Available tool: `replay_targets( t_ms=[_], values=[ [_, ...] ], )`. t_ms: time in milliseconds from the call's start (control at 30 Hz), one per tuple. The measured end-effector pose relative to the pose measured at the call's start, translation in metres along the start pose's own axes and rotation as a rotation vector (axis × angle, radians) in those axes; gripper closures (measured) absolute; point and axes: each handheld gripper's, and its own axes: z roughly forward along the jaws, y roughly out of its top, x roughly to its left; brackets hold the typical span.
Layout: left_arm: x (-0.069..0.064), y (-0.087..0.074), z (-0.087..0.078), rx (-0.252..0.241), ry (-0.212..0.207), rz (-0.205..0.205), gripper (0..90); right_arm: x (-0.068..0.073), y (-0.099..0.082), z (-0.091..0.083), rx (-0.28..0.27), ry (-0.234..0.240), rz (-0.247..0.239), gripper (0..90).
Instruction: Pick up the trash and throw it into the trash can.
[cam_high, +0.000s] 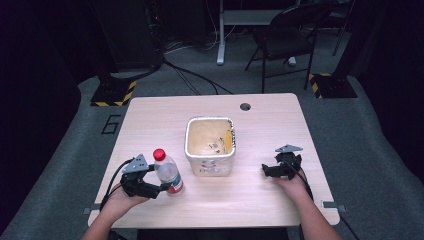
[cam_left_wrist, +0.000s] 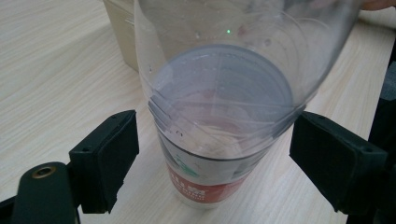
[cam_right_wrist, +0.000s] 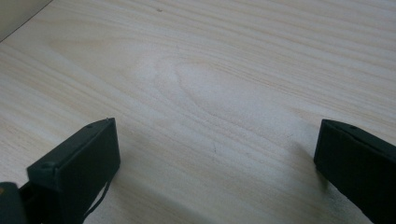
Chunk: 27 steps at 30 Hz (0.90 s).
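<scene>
Left claw (cam_left_wrist: 212, 154): its jaws are standing wide on either side of a clear plastic bottle (cam_left_wrist: 224, 107), with a gap showing between each pad and the bottle wall; neither pad is touching it in the left gripper view. The bottle is standing upright on the desk (cam_left_wrist: 56, 74). Its red and white label (cam_left_wrist: 205, 184) is partly readable as a band only; the print is too blurred to make out. The upper part of the bottle is running off the top edge of that view, so the cap is cut off there. In the high view the same bottle (cam_high: 168, 174) is showing a red cap (cam_high: 159, 154) and is sitting at the near-left part of the desk, just ahead of the left claw (cam_high: 162, 186).

Right claw (cam_right_wrist: 215, 163): its jaws are also spread wide, with bare wood grain lying between them. In the high view the right claw (cam_high: 265, 170) is resting low over the near-right part of the desk, well apart from the bottle.

Between the two claws, toward the middle of the desk, a square pale container (cam_high: 210, 145) is standing open. Dark specks and a yellow strip are lying inside it; what they are cannot be told. A round cable hole (cam_high: 245, 106) is sitting near the far edge.
</scene>
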Motion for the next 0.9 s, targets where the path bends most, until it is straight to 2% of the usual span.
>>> replay_targets(
  t_ms=[133, 467, 667, 900],
  values=[
    [0.000, 0.001, 0.002, -0.010, -0.002, -0.003, 15.4, 0.000, 0.000, 0.000, 0.000, 0.000, 0.000, 0.0],
    [0.000, 0.006, 0.012, -0.002, -0.005, 0.023, 16.8, 0.000, 0.000, 0.000, 0.000, 0.000, 0.000, 0.0],
    [-0.001, 0.007, 0.014, -0.001, -0.007, 0.042, 26.7, 0.000, 0.000, 0.000, 0.000, 0.000, 0.000, 0.0],
    [0.000, 0.009, 0.012, 0.003, -0.002, 0.041, 27.4, 0.000, 0.000, 0.000, 0.000, 0.000, 0.000, 0.0]
  ],
)
